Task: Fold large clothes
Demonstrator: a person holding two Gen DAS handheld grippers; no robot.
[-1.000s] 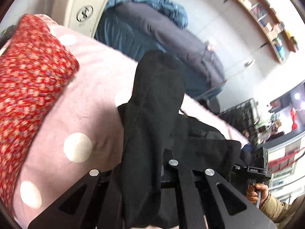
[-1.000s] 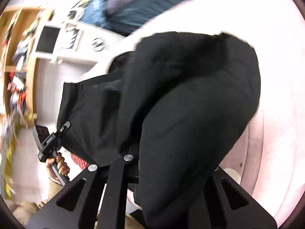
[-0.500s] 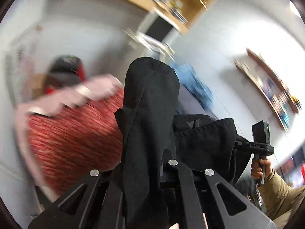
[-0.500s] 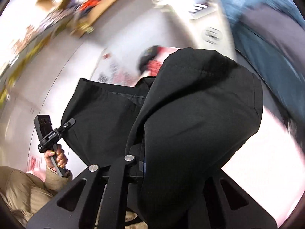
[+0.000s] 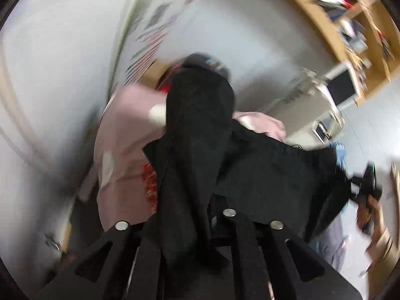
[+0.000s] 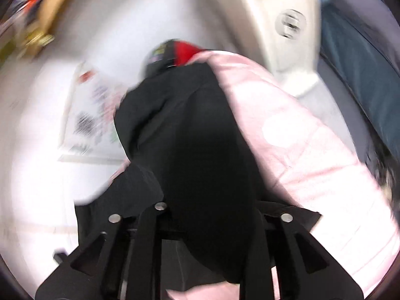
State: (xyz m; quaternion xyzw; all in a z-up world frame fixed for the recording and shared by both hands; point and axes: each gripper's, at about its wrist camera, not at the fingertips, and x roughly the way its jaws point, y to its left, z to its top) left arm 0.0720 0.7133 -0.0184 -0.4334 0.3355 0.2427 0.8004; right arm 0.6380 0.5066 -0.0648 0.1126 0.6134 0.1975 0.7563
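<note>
Above pink bedding [image 6: 312, 155]: we hold black garment [image 5: 200, 130] aloft.
Left gripper [image 5: 197, 227]: closed on cloth.
Right gripper [image 6: 200, 215]: closed on cloth.
Risk: we swing fast; fabric slips, fold skews.

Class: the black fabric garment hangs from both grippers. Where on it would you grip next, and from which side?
Grip the slack span of the black fabric garment between the two held bunches, coming from below. It sags loosely between the left gripper and the right gripper, while the bunched ends drape over the fingers and are already taken. Blur hides finer edges.
</note>
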